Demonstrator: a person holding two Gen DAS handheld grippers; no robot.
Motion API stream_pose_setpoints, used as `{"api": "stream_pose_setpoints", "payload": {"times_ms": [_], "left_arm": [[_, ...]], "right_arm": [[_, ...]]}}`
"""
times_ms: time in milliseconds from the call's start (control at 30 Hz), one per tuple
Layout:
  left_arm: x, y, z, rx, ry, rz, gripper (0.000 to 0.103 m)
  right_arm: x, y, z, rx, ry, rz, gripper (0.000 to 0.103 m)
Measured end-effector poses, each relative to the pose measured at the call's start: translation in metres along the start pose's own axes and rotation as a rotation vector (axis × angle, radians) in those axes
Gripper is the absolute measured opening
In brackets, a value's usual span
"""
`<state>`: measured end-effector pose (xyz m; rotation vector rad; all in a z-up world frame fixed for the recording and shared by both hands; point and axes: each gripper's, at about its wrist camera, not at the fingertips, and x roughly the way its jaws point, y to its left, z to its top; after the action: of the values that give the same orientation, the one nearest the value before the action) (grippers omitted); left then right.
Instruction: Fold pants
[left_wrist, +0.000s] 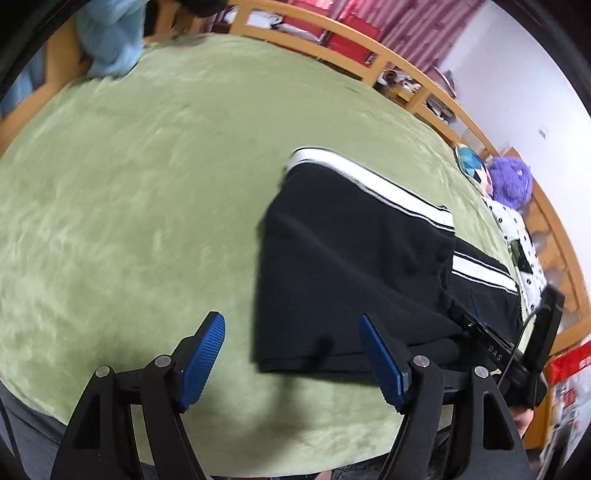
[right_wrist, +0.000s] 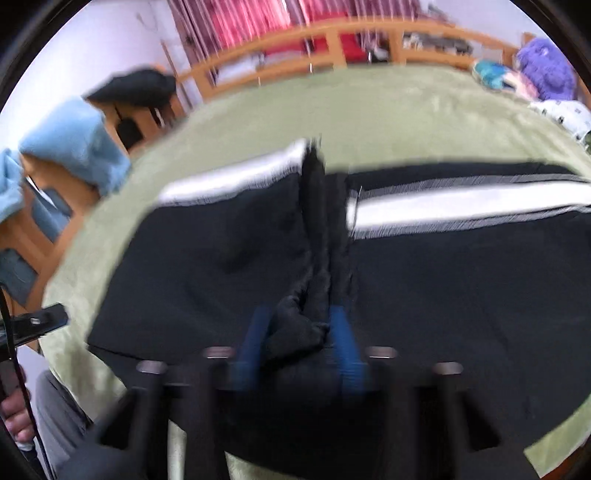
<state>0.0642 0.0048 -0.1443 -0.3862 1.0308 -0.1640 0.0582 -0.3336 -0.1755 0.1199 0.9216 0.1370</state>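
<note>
Black pants (left_wrist: 354, 266) with a white side stripe lie partly folded on a green blanket (left_wrist: 147, 177). My left gripper (left_wrist: 291, 362) is open and empty, just above the blanket at the near left edge of the pants. In the right wrist view, which is blurred, my right gripper (right_wrist: 301, 343) is shut on a bunched fold of the pants (right_wrist: 306, 325), with black cloth spreading to both sides. The right gripper's body (left_wrist: 517, 354) shows in the left wrist view at the pants' right edge.
A wooden bed rail (left_wrist: 332, 40) runs along the far side. A light blue cloth (left_wrist: 110, 40) hangs at the far left corner. A purple plush toy (left_wrist: 509, 181) and a spotted white cloth (left_wrist: 517, 236) lie at the right end.
</note>
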Motion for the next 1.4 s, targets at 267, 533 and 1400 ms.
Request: {"api": "stream_pose_setpoints", "payload": {"times_ms": [267,533,1400], "left_arm": [[0.012,0.027,-0.001,-0.011,-0.004,-0.091,0.073],[0.036,0.032,0.003,0.007,0.056,-0.099,0.073],[0.055,0.019,0.028,0.035,0.087,-0.121,0.073]], "right_arm": [[-0.062,-0.028,-0.016,0.154,-0.099,0.141,0.016],[-0.043,-0.012,-0.015,0.093,-0.005,0.087,0.045],[0.025,-0.076,0.088,0.168,-0.009,0.186,0.015]]}}
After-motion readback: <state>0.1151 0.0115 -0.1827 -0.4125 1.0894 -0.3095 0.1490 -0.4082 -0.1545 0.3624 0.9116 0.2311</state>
